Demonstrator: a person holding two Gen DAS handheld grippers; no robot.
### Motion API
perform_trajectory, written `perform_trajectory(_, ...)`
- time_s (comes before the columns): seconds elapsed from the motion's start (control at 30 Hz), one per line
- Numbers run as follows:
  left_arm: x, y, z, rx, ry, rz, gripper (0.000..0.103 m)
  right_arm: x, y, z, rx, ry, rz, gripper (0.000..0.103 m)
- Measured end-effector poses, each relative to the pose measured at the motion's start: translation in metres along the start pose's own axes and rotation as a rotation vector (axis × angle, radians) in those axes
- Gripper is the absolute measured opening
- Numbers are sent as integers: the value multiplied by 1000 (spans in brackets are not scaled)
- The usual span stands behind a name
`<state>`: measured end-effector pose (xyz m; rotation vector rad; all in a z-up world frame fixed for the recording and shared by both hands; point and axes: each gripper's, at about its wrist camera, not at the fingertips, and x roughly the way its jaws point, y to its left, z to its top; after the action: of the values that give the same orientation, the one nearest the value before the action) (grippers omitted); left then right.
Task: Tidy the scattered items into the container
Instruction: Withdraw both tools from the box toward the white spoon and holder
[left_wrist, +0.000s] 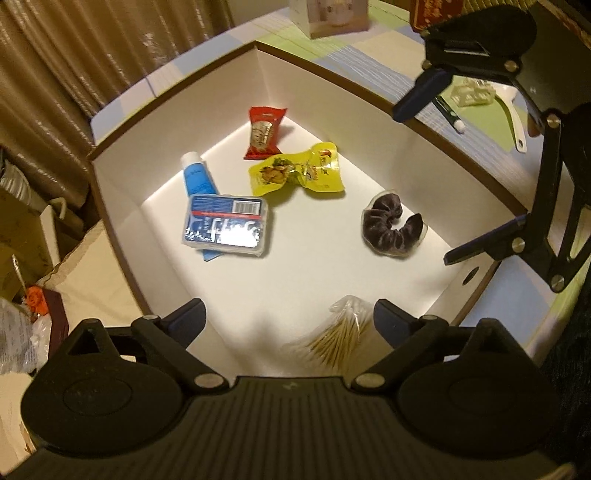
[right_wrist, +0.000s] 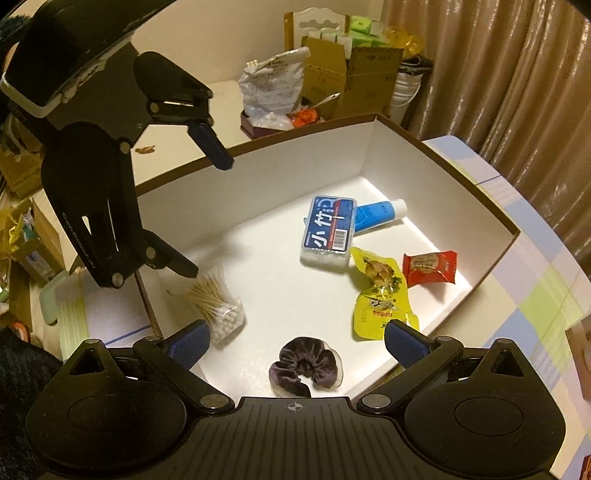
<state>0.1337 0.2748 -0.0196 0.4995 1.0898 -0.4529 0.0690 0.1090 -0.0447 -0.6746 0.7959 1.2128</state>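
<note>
A white box with a brown rim (left_wrist: 332, 74) (right_wrist: 443, 147) holds a red snack packet (left_wrist: 264, 133) (right_wrist: 428, 267), a yellow pouch (left_wrist: 295, 170) (right_wrist: 380, 295), a blue tube (left_wrist: 197, 173) (right_wrist: 380, 214), a blue plastic case (left_wrist: 225, 225) (right_wrist: 328, 230), a dark scrunchie (left_wrist: 388, 225) (right_wrist: 303, 365) and a bag of cotton swabs (left_wrist: 340, 339) (right_wrist: 218, 302). My left gripper (left_wrist: 288, 317) (right_wrist: 205, 216) hangs open above the swab bag, holding nothing. My right gripper (right_wrist: 297, 338) (left_wrist: 428, 184) stands open over the scrunchie, empty.
Outside the box, on the checked tablecloth (left_wrist: 388, 48), lie a pen (left_wrist: 448, 112), a clear hair clip (left_wrist: 472, 92) and a white scoop (left_wrist: 513, 122). Cardboard boxes (right_wrist: 354, 74) and a plastic bag (right_wrist: 269, 85) stand beyond the box. Curtains (right_wrist: 498, 74) hang behind.
</note>
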Motion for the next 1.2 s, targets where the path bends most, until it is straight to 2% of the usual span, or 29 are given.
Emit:
perform_trajectory(0.47,-47,-11,-16,-143,-98,99,102,-42,4,-19,66,-145,8,103)
perform_trajectory(0.77,-68,-22,-34,-267,-111,156,102,-67,11,-43,94,-195,2,103)
perform_trajectory(1.03,-93,-51,-43,-365,-155,217,102,-95,13,-74,132,-225,-4,103)
perform_trajectory(1.2,-98,-79,-50,-434,-158,221,102,-111,13,-93,156,-227,4,103)
